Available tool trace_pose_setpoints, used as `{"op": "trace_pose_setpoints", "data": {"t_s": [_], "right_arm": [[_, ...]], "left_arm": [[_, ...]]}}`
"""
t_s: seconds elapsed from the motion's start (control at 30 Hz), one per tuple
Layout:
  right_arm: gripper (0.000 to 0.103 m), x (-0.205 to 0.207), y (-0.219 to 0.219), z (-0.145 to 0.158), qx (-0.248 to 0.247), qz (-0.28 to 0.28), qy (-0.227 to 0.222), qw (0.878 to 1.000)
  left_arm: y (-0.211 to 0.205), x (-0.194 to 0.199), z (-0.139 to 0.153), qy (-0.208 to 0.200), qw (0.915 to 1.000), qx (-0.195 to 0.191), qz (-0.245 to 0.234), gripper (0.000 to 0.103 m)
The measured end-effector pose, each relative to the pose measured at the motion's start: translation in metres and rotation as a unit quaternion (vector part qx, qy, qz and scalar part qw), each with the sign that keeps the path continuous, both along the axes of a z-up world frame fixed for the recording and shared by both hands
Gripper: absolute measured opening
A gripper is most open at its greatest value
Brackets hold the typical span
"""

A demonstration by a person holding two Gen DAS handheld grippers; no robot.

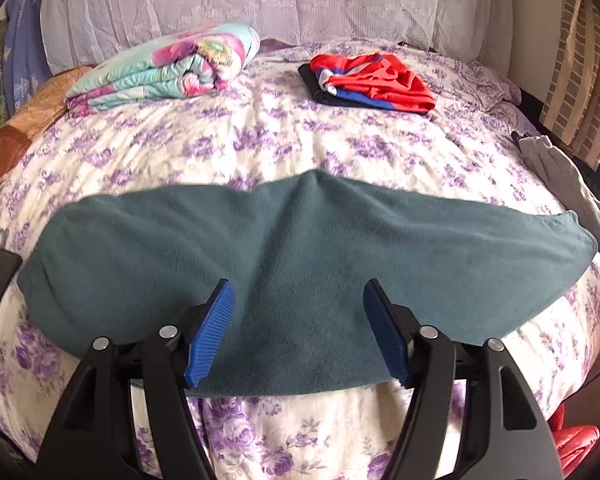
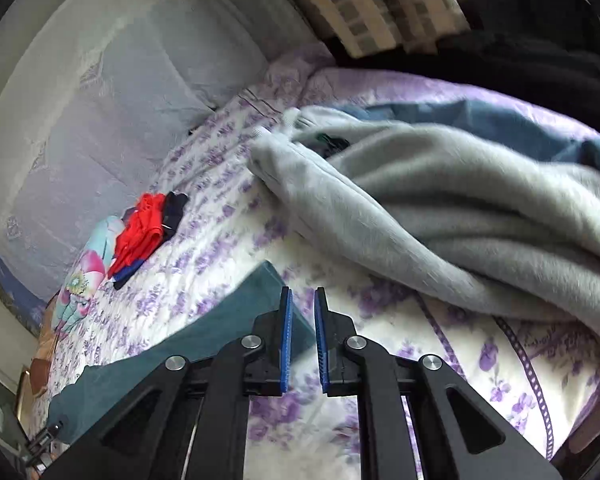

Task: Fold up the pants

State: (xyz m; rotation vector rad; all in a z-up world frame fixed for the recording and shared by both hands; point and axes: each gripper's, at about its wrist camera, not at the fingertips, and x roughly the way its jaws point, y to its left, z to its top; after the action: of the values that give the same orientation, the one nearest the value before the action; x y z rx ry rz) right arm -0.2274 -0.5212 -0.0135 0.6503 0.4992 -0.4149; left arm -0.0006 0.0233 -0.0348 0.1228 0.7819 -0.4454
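While bed (image 1: 300, 148) bears one teal pants (image 1: 300, 264), one quilt (image 1: 168, 68).

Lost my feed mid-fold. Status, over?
Left gripper open above the teal pants, nothing held. Right gripper nearly shut, empty. Pants folded flat on the bed. Grey garment heaped to their right, not touching.
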Motion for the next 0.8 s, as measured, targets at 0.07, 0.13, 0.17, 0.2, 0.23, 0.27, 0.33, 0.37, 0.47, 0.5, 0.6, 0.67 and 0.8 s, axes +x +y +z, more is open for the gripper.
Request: {"op": "trace_pose_setpoints", "data": {"t_s": [0.07,0.13,0.17,0.2,0.23,0.27,0.33,0.37,0.47,0.5,0.6,0.67,0.8], "right_arm": [[0.014,0.02,0.021,0.011,-0.007,0.058,-0.012,0.998],[0.037,0.047,0.047,0.008,0.001,0.123,-0.008,0.992],[0.042,0.06,0.06,0.003,0.008,0.153,-0.003,0.988],[0.043,0.074,0.07,-0.004,0.013,0.178,0.007,0.984],[0.043,0.083,0.078,-0.01,0.015,0.196,0.02,0.98],[0.043,0.092,0.084,-0.019,0.019,0.205,0.038,0.978],[0.035,0.102,0.077,-0.041,0.042,0.196,0.071,0.977],[0.025,0.101,0.066,-0.049,0.061,0.188,0.068,0.978],[0.005,0.084,0.05,-0.043,0.067,0.146,0.066,0.985],[0.01,0.075,0.051,-0.034,0.048,0.132,0.058,0.988],[0.04,0.061,0.067,-0.005,-0.033,0.129,0.046,0.99],[0.057,0.062,0.087,0.003,-0.068,0.148,0.039,0.986],[0.059,0.094,0.117,-0.015,-0.061,0.219,0.056,0.972]], "left_arm": [[-0.013,0.003,0.014,-0.014,0.9998,0.001,-0.012,0.08],[-0.031,0.013,0.021,-0.02,0.9996,-0.003,-0.02,0.086],[-0.04,0.019,0.02,-0.014,0.9995,-0.005,-0.027,0.087],[-0.052,0.028,0.016,-0.005,0.9994,-0.003,-0.035,0.087],[-0.063,0.038,0.008,0.004,0.9994,0.007,-0.034,0.087],[-0.073,0.05,-0.003,0.017,0.9991,0.027,-0.027,0.087],[-0.086,0.076,-0.036,0.047,0.9938,0.099,0.013,0.09],[-0.083,0.089,-0.048,0.07,0.9922,0.099,0.027,0.099],[-0.057,0.1,-0.038,0.108,0.9927,0.031,0.044,0.098],[-0.05,0.098,-0.032,0.105,0.9928,0.023,0.054,0.097],[-0.043,0.083,-0.014,0.1,0.9935,-0.021,0.049,0.097],[-0.052,0.066,-0.004,0.098,0.994,-0.045,0.022,0.097],[-0.097,0.031,-0.004,0.078,0.9965,-0.017,-0.026,0.097]]}}
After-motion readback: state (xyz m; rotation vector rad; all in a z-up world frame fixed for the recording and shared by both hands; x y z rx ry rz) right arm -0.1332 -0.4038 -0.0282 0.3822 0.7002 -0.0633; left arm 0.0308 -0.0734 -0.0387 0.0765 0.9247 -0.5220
